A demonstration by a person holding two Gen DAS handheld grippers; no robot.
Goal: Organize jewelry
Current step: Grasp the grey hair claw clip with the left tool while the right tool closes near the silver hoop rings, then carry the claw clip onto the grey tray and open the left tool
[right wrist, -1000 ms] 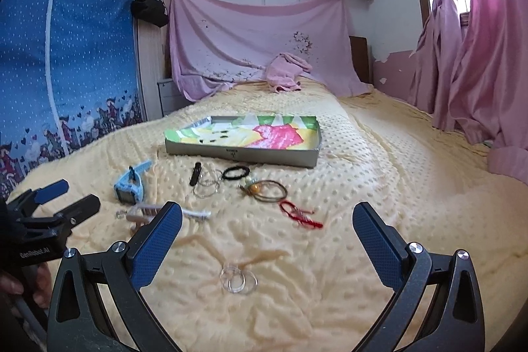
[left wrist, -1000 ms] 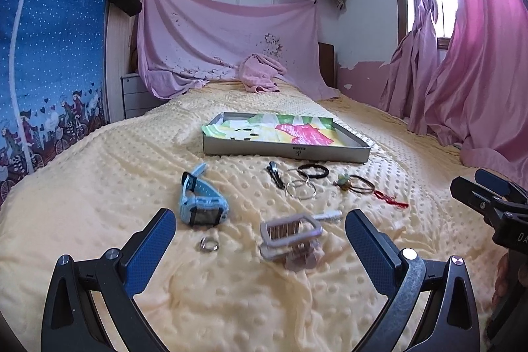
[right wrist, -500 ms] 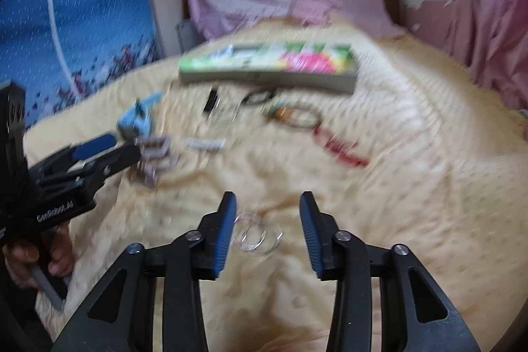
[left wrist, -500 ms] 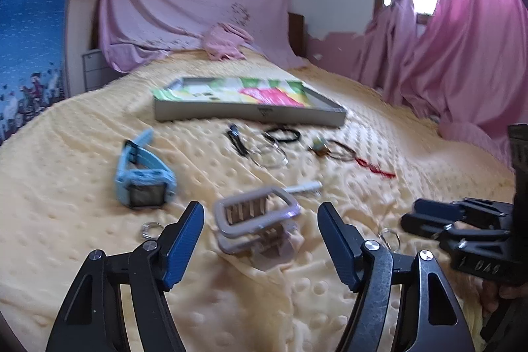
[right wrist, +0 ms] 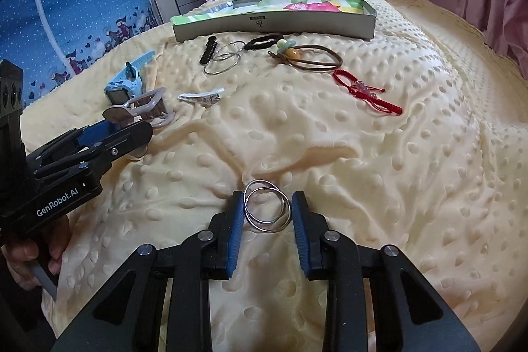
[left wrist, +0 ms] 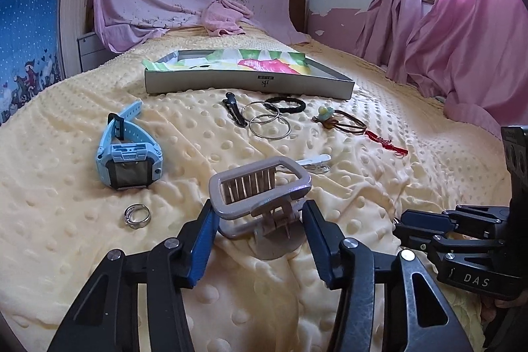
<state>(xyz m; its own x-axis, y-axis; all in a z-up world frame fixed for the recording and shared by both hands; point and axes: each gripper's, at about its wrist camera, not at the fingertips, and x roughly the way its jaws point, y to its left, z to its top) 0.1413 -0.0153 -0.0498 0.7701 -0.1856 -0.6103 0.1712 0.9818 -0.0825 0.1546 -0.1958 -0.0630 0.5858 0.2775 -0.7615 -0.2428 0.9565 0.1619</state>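
A taupe hair claw clip [left wrist: 260, 197] lies on the yellow dotted blanket [left wrist: 363, 193]. My left gripper [left wrist: 259, 216] straddles it with its jaws closing; the left pad touches the clip's frame and a sliver of gap shows at the right pad. A pair of silver hoops [right wrist: 265, 210] lies flat between the blue pads of my right gripper [right wrist: 264, 203], whose jaws are also closing; both pads touch the hoops' sides. A shallow grey box [left wrist: 247, 84] with colourful paper inside sits farther up the bed. The right gripper [left wrist: 425, 226] also shows at the right edge of the left wrist view.
On the blanket lie a blue watch [left wrist: 128, 154], a silver ring [left wrist: 136, 215], a white hair clip [left wrist: 313, 162], a black clip [left wrist: 234, 112], more silver hoops [left wrist: 267, 121], a black hair tie [left wrist: 285, 104], a brown beaded tie [left wrist: 343, 121] and a red bracelet [left wrist: 386, 142]. Pink curtains hang at right.
Both grippers came down toward the blanket and tilted downward. Their jaws went from wide open to narrow, the left around the claw clip, the right around the hoops.
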